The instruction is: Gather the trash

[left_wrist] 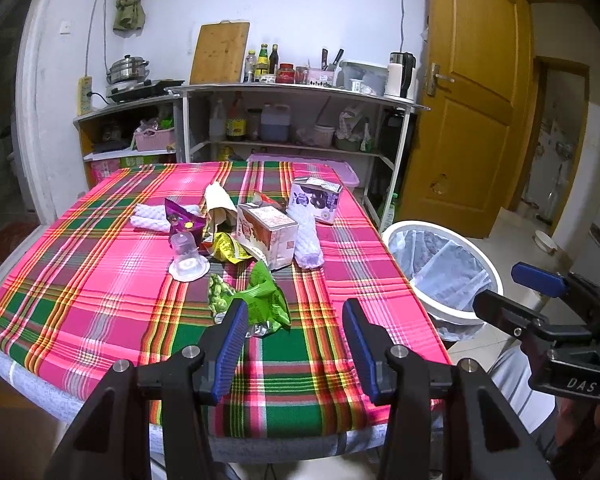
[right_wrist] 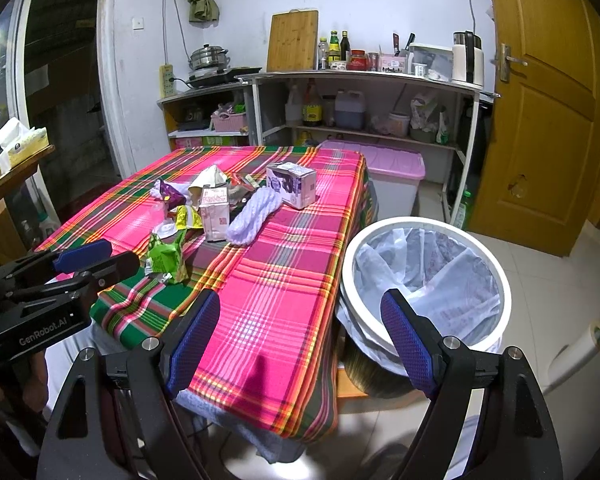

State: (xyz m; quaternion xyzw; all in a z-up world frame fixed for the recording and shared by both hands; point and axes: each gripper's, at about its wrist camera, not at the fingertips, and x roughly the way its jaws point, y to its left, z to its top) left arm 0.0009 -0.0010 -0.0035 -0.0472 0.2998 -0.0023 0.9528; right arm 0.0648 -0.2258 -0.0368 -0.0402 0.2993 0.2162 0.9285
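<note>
1. Kitchen corner with shelves and a wooden door; plaid tabletop (left_wrist: 100, 280) carried all the trash in a loose pile at mid-table.
2. Progress, as judged: nothing collected yet. Bin (right_wrist: 424, 280) beside the tabletop's right edge showed only its liner, no trash visible inside.
3. Left hand-held gripper (left_wrist: 296, 336) was released, jaws apart and empty, hovering over the near table edge just short of the green wrapper (left_wrist: 256, 300).
4. Right hand-held gripper (right_wrist: 300, 340) was also released and empty, hanging between table edge and bin.
5. Counts on the tabletop: cartons 2, one red-and-white carton (left_wrist: 268, 236) and one purple carton (left_wrist: 318, 200).
6. Foam sleeves 2: one foam sleeve (left_wrist: 308, 240) leaned beside the red carton, the other (left_wrist: 152, 216) lay at the pile's left.
7. Clear cup (left_wrist: 188, 256) 1, upside down.
8. Wrappers: green 1, yellow wrapper (left_wrist: 228, 248) 1, purple wrapper (left_wrist: 182, 218) 1; paper bag (left_wrist: 220, 204) 1. Small scraps behind the cartons too hidden to count.
9. Left to do, as judged: every item above, nearest first, the green wrapper likely starting.
</note>
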